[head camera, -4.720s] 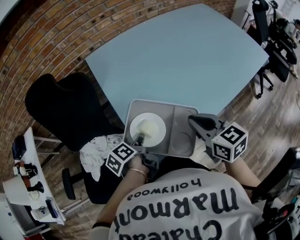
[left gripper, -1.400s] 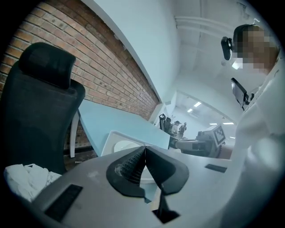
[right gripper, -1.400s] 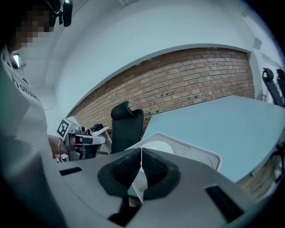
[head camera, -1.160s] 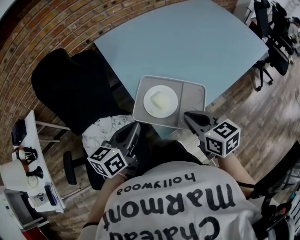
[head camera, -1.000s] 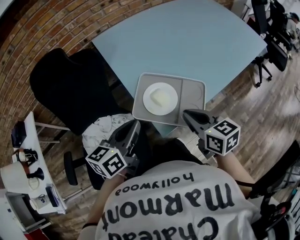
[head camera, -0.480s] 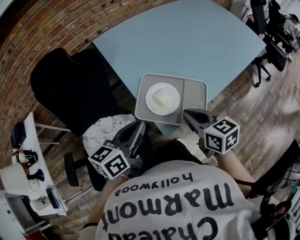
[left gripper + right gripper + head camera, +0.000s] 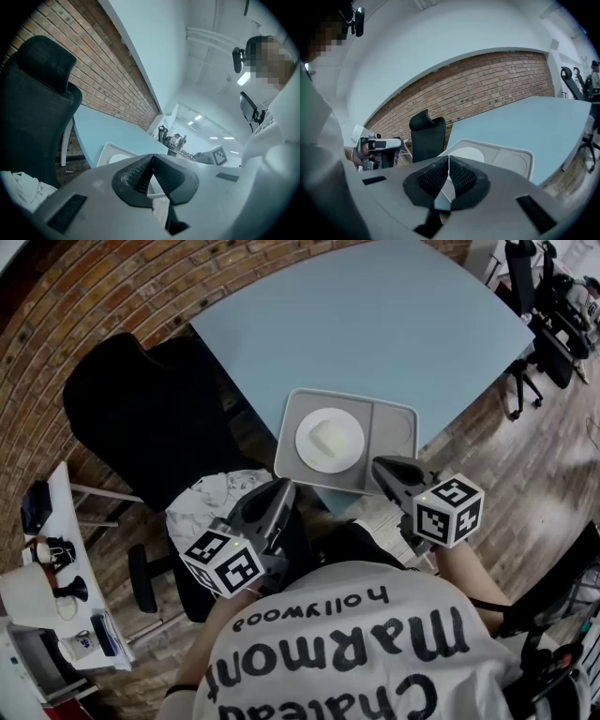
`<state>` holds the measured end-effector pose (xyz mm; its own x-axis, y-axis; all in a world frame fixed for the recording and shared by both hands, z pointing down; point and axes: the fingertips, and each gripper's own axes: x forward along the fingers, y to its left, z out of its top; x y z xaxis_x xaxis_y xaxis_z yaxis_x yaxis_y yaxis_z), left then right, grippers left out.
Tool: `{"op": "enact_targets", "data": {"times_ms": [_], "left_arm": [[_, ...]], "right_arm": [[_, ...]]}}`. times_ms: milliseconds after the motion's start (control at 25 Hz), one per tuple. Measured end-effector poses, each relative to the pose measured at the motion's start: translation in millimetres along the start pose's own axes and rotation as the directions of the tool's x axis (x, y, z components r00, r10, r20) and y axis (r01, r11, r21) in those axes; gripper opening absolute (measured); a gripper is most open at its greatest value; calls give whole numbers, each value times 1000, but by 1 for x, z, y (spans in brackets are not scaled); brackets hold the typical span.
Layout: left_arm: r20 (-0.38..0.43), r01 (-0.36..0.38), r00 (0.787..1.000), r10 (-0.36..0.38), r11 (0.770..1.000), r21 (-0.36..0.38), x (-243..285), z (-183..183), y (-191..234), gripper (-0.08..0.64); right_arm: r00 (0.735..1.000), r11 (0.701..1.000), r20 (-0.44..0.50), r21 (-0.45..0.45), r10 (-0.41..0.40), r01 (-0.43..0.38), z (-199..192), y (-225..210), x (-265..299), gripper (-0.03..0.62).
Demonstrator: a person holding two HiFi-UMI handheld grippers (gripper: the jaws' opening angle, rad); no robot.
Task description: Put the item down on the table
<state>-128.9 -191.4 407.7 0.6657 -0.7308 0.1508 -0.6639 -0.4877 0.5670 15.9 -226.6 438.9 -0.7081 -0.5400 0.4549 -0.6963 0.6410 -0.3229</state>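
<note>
Nearest the camera is the person's white printed shirt [image 7: 356, 643], with a gripper held out on either side of it. The left gripper [image 7: 281, 487] is off the table, over the gap between the person and a black office chair [image 7: 141, 418]. Its own view shows its jaws clenched tip to tip with nothing between them [image 7: 152, 155]. The right gripper [image 7: 379, 464] hangs just short of the table's near corner. Its jaws are likewise pressed together and empty [image 7: 449, 157]. Neither gripper touches anything.

Left of the left gripper, a crumpled white cloth [image 7: 211, 507] lies on the seat of the chair.

Just beyond both grippers, the tray [image 7: 394, 423] lies flat on the near corner of the pale blue table [image 7: 375, 324], free of both sets of jaws. The right gripper's tips are close to its near right corner, while the left gripper is further back from its near left corner. In the tray's left compartment sits a round white plate [image 7: 349, 427] with a small pale piece of food [image 7: 328, 437] at its middle. The right compartment shows only a shallow round recess.

The table runs on toward its far edge. A brick wall [image 7: 84, 306] lies beyond its left edge, and wood flooring [image 7: 544, 456] with more office chairs [image 7: 553, 324] lies off its right edge.
</note>
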Motion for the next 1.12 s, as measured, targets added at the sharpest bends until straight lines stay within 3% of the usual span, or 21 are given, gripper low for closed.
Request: {"op": "enact_targets", "data": {"times_ms": [240, 440, 1120], "left_arm": [[-18, -17, 1000, 19, 992, 125, 3, 2, -8, 8], [-7, -16, 1000, 17, 997, 71, 1, 1, -7, 8], [-19, -26, 999, 27, 999, 46, 13, -4, -5, 8]], "right_arm": [[996, 998, 71, 30, 50, -52, 12, 1, -3, 11], [998, 998, 33, 15, 58, -59, 9, 3, -2, 11], [998, 999, -53, -41, -30, 27, 0, -21, -5, 9]]}}
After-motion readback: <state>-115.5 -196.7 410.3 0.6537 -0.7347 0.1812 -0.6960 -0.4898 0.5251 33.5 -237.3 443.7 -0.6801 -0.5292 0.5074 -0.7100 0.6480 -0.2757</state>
